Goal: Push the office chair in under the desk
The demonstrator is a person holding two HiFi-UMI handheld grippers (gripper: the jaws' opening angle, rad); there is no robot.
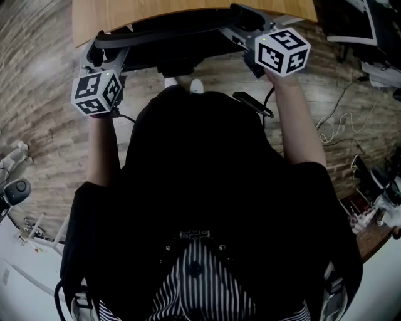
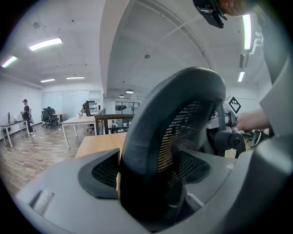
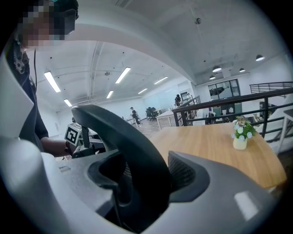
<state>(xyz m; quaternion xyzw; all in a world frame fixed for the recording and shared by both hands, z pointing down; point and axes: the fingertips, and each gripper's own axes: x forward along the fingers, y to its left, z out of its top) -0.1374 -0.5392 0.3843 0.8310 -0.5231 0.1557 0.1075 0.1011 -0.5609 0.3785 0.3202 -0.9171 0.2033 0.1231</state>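
The black office chair's curved back rim (image 1: 169, 32) lies along the wooden desk's (image 1: 125, 15) front edge in the head view. My left gripper (image 1: 103, 45) clasps the rim's left end and my right gripper (image 1: 243, 20) its right end. In the left gripper view the mesh chair back (image 2: 178, 123) fills the gap of the left gripper (image 2: 146, 170), with both pads against it. In the right gripper view the rim (image 3: 123, 137) runs between the jaws of the right gripper (image 3: 146, 176), which stand wide and closed on it. The seat is hidden by the back and by the person's body.
A small white pot of flowers (image 3: 241, 135) stands on the desk top. Cables (image 1: 338, 119) trail over the wood-pattern floor at the right, near another desk with equipment (image 1: 354, 25). Beyond the desk stands a dark railing (image 3: 238, 101). More tables (image 2: 78, 121) and people are far off.
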